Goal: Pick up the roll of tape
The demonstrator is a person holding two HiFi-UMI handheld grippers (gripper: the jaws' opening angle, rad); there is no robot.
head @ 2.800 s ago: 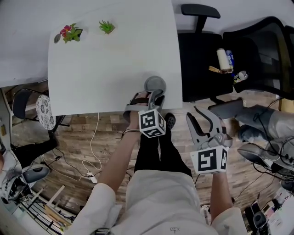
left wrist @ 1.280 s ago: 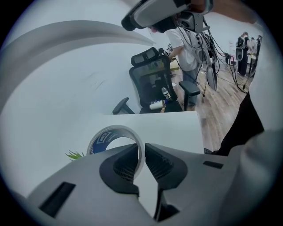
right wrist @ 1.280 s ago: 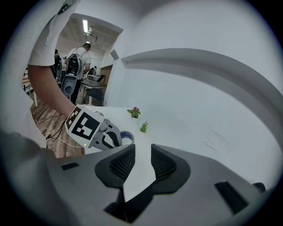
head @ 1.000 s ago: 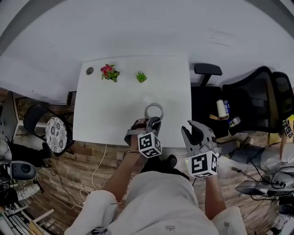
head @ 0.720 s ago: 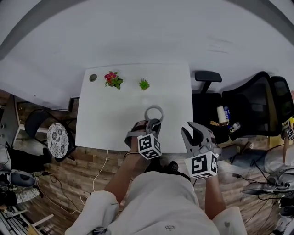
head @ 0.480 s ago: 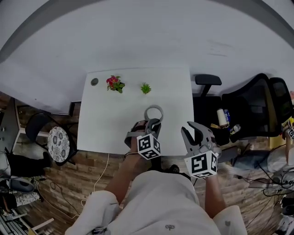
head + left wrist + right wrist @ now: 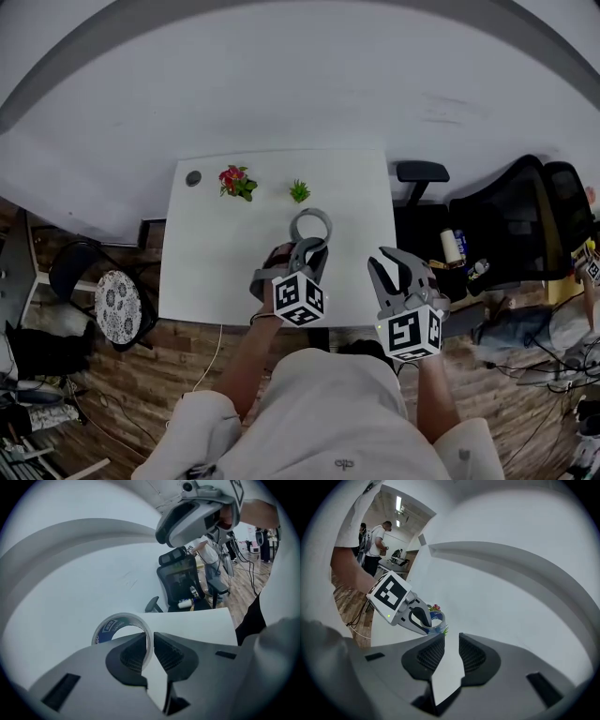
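The roll of tape (image 7: 294, 225) is a pale ring with a blue inner label, held upright above the near part of the white table (image 7: 216, 262). My left gripper (image 7: 308, 247) is shut on it: in the left gripper view the two pads pinch the ring's wall (image 7: 112, 623) from inside and outside. My right gripper (image 7: 394, 270) hovers over the table's near right corner. Its jaws are closing with nothing between them, and a narrow gap still shows in the right gripper view (image 7: 451, 641). That view also shows the left gripper's marker cube (image 7: 390, 594) and the tape roll (image 7: 437, 618).
Two small potted plants (image 7: 234, 181) (image 7: 299, 191) and a small round object (image 7: 193, 177) stand at the table's far edge. Black office chairs (image 7: 514, 220) are to the right, one holding a bottle (image 7: 450, 246). A patterned stool (image 7: 117, 305) stands at the left.
My left gripper has risen with the tape roll, which now sits higher over the table. The right gripper has shifted slightly and its jaws have narrowed a little.
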